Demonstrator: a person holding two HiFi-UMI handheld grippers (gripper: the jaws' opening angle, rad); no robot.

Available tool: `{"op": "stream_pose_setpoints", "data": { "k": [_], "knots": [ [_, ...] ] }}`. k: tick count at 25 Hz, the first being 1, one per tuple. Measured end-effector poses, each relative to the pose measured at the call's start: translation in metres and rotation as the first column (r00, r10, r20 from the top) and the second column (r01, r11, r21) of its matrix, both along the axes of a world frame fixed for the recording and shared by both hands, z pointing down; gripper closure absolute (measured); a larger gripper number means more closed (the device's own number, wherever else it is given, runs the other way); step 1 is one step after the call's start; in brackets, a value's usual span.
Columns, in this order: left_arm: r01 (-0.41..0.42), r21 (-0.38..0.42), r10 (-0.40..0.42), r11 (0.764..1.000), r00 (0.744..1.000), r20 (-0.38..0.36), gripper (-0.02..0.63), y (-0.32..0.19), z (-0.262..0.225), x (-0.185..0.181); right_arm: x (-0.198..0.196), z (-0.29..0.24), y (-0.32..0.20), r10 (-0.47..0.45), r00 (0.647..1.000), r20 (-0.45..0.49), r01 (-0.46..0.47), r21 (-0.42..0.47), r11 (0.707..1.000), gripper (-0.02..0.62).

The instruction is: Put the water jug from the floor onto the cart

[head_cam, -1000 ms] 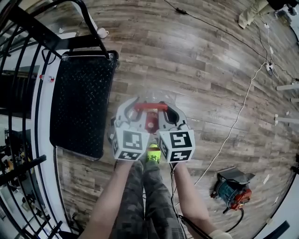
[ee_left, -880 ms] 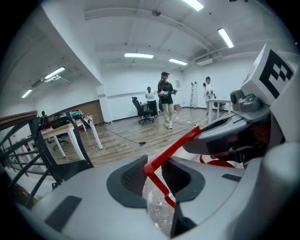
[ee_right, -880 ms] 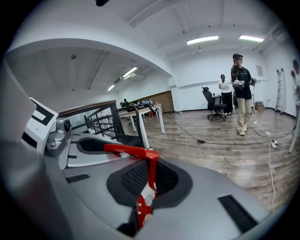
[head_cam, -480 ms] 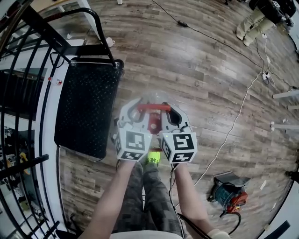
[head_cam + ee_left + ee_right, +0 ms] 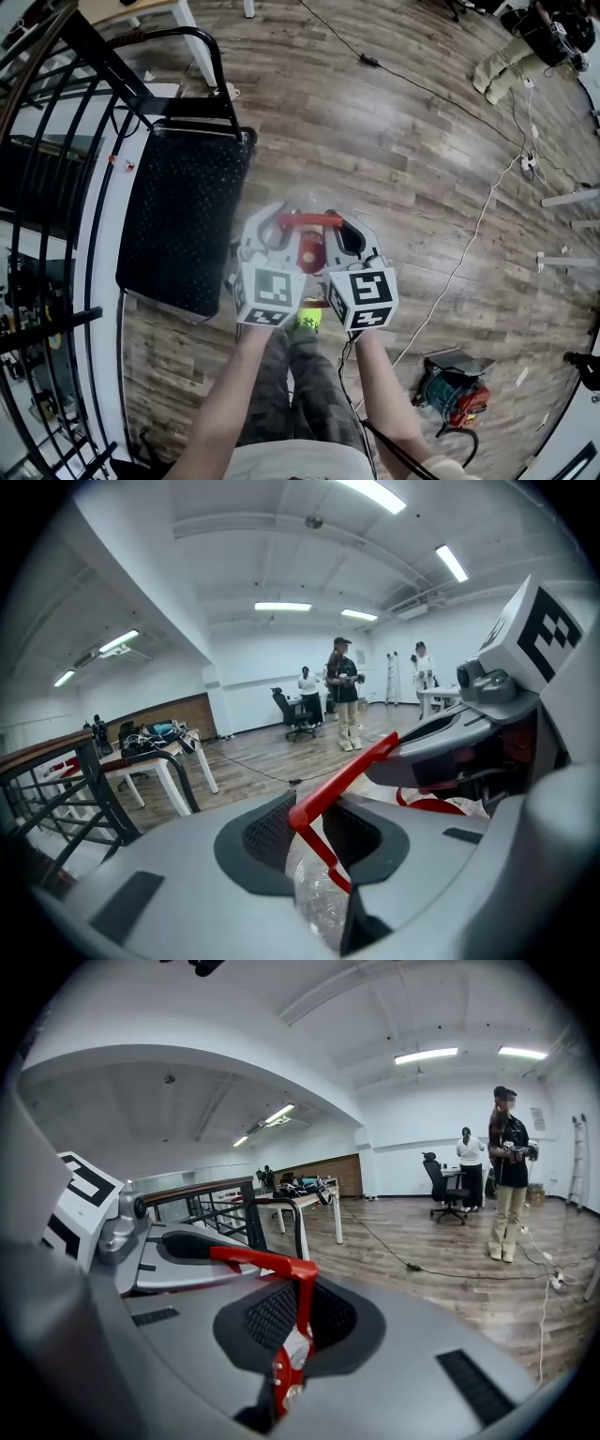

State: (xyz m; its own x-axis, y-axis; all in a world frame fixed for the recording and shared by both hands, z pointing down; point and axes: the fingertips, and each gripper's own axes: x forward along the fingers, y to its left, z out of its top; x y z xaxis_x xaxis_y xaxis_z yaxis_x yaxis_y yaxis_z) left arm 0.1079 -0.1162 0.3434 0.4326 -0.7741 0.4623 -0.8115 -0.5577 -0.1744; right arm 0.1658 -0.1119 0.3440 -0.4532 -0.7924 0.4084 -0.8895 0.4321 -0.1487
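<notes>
The clear water jug [image 5: 302, 201] hangs off the floor by its red handle [image 5: 307, 220], its red cap [image 5: 309, 251] below the bar. My left gripper [image 5: 274, 227] is shut on the handle's left end, and my right gripper [image 5: 343, 231] on its right end. In the left gripper view the red bar [image 5: 342, 780] runs between the pads of the left gripper [image 5: 314, 841], with clear plastic [image 5: 314, 892] beneath. In the right gripper view the handle [image 5: 272, 1262] bends down through the right gripper [image 5: 298, 1321]. The black cart deck [image 5: 183, 216] lies on the floor just left of the jug.
The cart's black push handle [image 5: 202, 42] rises at its far end. A black railing [image 5: 37, 187] runs along the left. A white cable [image 5: 469, 253] crosses the wood floor, and a teal and red machine [image 5: 455, 394] sits at the lower right. People [image 5: 342, 691] stand far off.
Both grippers have risen together with the jug hanging from them. The cart and floor have slid down and right in the head view.
</notes>
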Motion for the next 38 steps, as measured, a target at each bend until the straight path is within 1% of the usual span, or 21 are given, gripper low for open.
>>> {"op": "stream_pose_setpoints", "data": {
  "k": [6,14,19,24,29,33,38],
  "knots": [
    [0.015,-0.004,-0.015,1.000,1.000,-0.018,0.517,0.012,-0.021,-0.028,-0.028,-0.022,0.008,-0.023,1.000,0.004,0.023,-0.004,1.000,0.577],
    [0.024,-0.016,-0.024,1.000,1.000,-0.013,0.523,0.022,-0.024,-0.060,-0.061,-0.026,0.017,-0.031,1.000,0.003,0.031,-0.022,0.999,0.577],
    [0.039,-0.002,-0.040,0.999,0.999,-0.037,0.523,0.011,-0.034,-0.084,-0.085,-0.038,0.005,-0.057,0.998,-0.009,0.057,0.001,0.998,0.577],
    [0.066,0.016,-0.066,0.998,0.997,-0.029,0.523,-0.004,-0.041,-0.102,-0.102,-0.044,-0.010,-0.091,0.996,0.003,0.091,0.014,0.996,0.577],
    [0.125,0.024,-0.124,0.992,0.992,-0.017,0.523,-0.023,-0.044,-0.124,-0.125,-0.046,-0.033,-0.151,0.988,0.009,0.151,0.022,0.988,0.577],
    [0.180,0.012,-0.180,0.984,0.984,-0.005,0.523,-0.038,-0.042,-0.138,-0.139,-0.043,-0.052,-0.202,0.979,0.022,0.202,0.009,0.979,0.577],
    [0.270,-0.009,-0.270,0.963,0.963,0.018,0.523,-0.064,-0.030,-0.156,-0.158,-0.033,-0.083,-0.297,0.954,0.035,0.297,-0.010,0.955,0.577]
  ]
}}
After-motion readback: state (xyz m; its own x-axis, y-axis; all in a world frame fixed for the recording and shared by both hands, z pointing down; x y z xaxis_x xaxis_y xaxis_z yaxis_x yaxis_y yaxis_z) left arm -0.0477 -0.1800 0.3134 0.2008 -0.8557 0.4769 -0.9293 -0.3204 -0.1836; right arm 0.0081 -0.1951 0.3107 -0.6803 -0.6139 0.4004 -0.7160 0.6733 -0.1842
